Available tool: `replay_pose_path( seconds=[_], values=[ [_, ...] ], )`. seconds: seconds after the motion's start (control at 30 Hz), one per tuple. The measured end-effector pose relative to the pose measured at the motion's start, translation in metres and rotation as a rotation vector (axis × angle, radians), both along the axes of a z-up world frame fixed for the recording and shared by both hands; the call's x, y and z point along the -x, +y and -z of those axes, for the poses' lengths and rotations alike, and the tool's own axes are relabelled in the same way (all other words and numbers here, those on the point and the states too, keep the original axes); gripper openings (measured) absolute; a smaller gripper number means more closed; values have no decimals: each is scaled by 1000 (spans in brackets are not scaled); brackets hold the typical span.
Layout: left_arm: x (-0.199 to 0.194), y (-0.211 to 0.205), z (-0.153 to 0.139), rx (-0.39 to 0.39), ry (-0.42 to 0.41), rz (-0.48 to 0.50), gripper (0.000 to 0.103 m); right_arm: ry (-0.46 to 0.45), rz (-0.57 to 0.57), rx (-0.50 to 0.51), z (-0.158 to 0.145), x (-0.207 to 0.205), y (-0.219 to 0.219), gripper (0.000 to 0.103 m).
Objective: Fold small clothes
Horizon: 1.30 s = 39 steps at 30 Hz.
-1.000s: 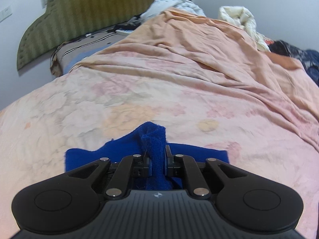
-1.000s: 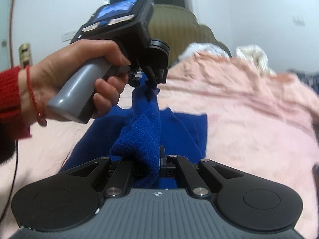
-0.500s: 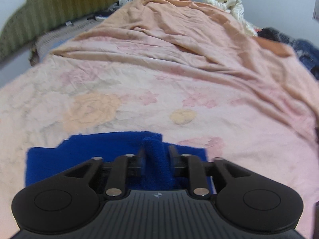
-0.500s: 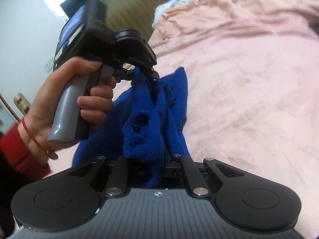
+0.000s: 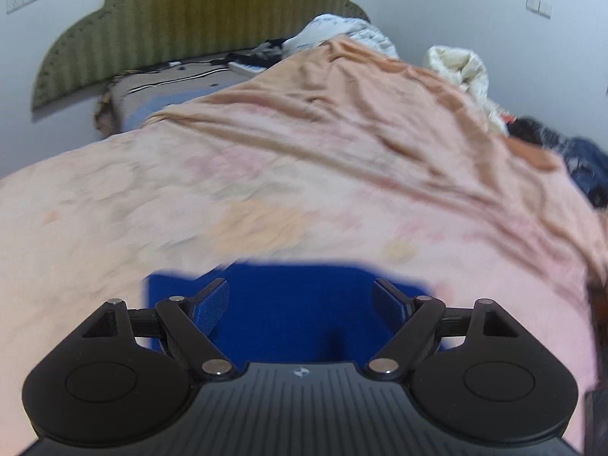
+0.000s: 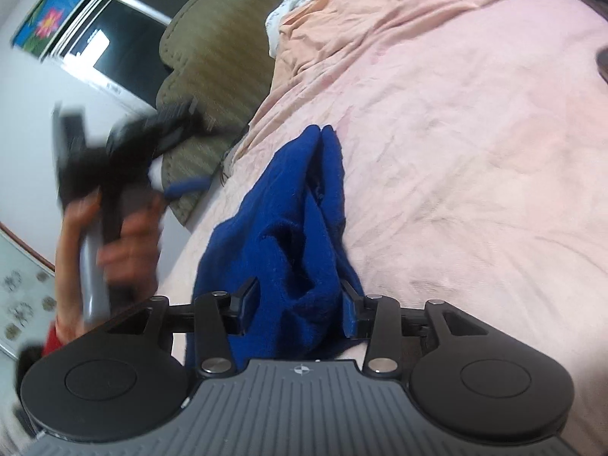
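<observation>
Pink floral bedspread carries the blue knitted garment, bunched, fold unfinished; my left hand-held gripper gapes empty, right hand-held gripper spread, cloth loose between.

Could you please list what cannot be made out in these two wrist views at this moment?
- Left wrist view: the near part of the blue cloth is hidden behind the open left gripper.
- Right wrist view: the left gripper and the left hand holding it are smeared by motion blur.
- Right wrist view: the cloth's lower edge disappears behind the right gripper; whether its pads still touch the fabric is unclear.
</observation>
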State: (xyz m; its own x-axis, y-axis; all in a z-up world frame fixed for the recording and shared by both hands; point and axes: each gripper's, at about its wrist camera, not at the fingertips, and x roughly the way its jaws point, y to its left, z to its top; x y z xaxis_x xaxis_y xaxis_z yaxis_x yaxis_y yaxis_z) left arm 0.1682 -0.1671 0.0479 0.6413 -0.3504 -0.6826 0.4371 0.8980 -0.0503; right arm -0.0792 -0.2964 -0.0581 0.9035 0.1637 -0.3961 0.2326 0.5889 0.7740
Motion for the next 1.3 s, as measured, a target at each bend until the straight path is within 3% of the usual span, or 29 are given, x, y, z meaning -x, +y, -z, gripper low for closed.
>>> replay_pose_path(
  seconds=[0.03,0.1,0.2,0.33,0.4,0.43,0.5,0.6,0.73,0.9,1.03,1.17,1.2,1.27,1.3],
  values=[
    [7,9,2,-14,-5,-7,82,2,6,-11,2,1,-3,41],
    [21,28,6,-27,-13,-24,82,23,27,-22,4,1,-7,21],
    [43,53,10,-22,-23,-31,82,39,48,-45,10,1,-12,11],
    [67,69,17,-86,-54,-18,83,78,47,60,-2,5,-5,18],
    [74,71,19,-101,-75,-11,83,74,67,192,-22,5,2,39],
    [76,70,20,-111,-81,-2,83,69,74,264,-32,2,6,41],
    [75,66,23,-128,-82,1,83,52,62,375,-48,-12,11,41],
    [67,66,26,-127,-70,-2,83,60,0,406,-55,-45,9,41],
    [57,72,34,-149,-50,-9,83,199,-17,488,-39,-87,4,46],
    [33,81,29,-104,-52,-59,83,164,17,465,-45,-92,-13,47],
    [1,79,39,-89,-2,-91,83,159,-60,410,-46,-129,-29,54],
    [-12,77,52,-76,28,-70,84,225,-82,385,-37,-160,-39,58],
    [-12,76,54,-87,20,-69,84,224,-87,395,-35,-164,-40,54],
    [-9,77,51,-81,8,-71,83,230,-83,422,-32,-168,-40,35],
    [-5,78,48,-80,-3,-72,83,235,-72,431,-31,-167,-41,36]
  ],
)
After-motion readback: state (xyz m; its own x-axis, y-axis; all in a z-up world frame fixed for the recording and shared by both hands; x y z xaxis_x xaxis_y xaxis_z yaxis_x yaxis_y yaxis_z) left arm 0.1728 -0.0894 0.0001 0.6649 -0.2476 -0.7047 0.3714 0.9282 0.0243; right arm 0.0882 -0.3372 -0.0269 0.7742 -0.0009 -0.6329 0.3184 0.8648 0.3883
